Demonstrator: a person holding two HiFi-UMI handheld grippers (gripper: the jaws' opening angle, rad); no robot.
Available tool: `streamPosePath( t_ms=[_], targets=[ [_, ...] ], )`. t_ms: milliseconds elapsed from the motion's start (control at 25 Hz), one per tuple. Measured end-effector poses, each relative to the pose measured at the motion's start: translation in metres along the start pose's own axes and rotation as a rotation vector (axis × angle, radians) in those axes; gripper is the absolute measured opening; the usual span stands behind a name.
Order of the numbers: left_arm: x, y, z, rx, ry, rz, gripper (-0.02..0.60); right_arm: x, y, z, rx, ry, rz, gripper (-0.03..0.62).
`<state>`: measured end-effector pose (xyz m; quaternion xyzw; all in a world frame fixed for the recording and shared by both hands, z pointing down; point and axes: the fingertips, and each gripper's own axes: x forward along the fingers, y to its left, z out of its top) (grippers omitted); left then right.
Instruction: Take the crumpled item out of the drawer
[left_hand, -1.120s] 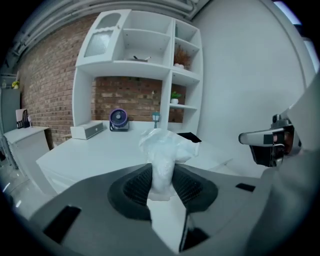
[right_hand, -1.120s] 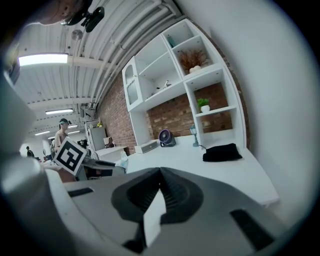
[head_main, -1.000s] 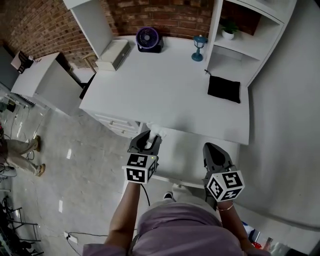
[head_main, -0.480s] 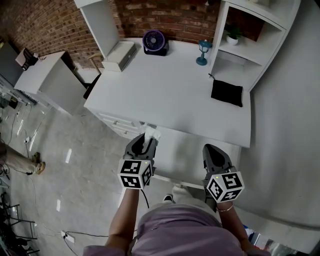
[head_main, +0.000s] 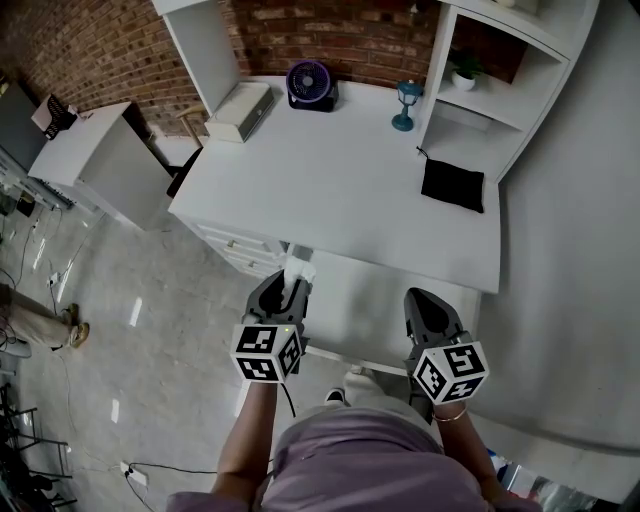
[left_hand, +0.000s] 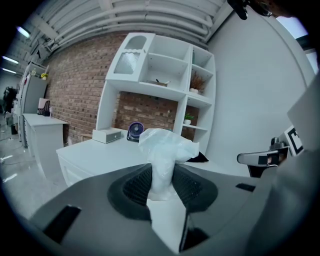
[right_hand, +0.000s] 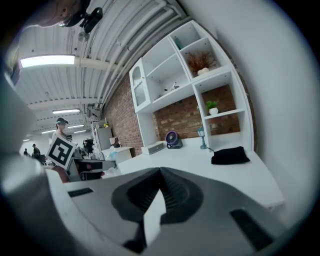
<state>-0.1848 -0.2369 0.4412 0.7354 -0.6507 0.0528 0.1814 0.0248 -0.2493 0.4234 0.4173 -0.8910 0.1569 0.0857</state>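
A crumpled white item (head_main: 298, 268) is pinched between the jaws of my left gripper (head_main: 287, 293), held in the air at the left front corner of the pulled-out white drawer (head_main: 365, 320) under the desk. In the left gripper view the crumpled item (left_hand: 164, 150) sticks up from between the ribbed pads (left_hand: 137, 186), with my left gripper (left_hand: 161, 186) shut on it. My right gripper (head_main: 428, 310) hovers over the drawer's right side, its jaws shut with nothing between them. In the right gripper view my right gripper (right_hand: 160, 172) points toward the desk.
The white desk (head_main: 340, 190) carries a purple fan (head_main: 308, 82), a white box (head_main: 240, 108), a blue lamp (head_main: 404, 104) and a black cloth (head_main: 452, 184). Shelves with a small plant (head_main: 462, 78) stand at the right. A white cabinet (head_main: 100, 160) and a person's legs (head_main: 30, 325) are at the left.
My left gripper has drawn back a little toward me and to the left, carrying the crumpled item. The right gripper has stayed in place.
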Motion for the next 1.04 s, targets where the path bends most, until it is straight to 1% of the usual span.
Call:
streamPosePath(
  t_ms=[400,1040],
  targets=[
    [-0.006,0.0,0.001,-0.013,-0.011,0.011,0.129,-0.001,0.003,-0.001,-0.024,0.008,0.015,0.003],
    [-0.011,-0.005,0.003,-0.022,-0.022,0.026,0.129,-0.007,-0.003,0.0,-0.023,0.01,0.007,0.003]
  ],
)
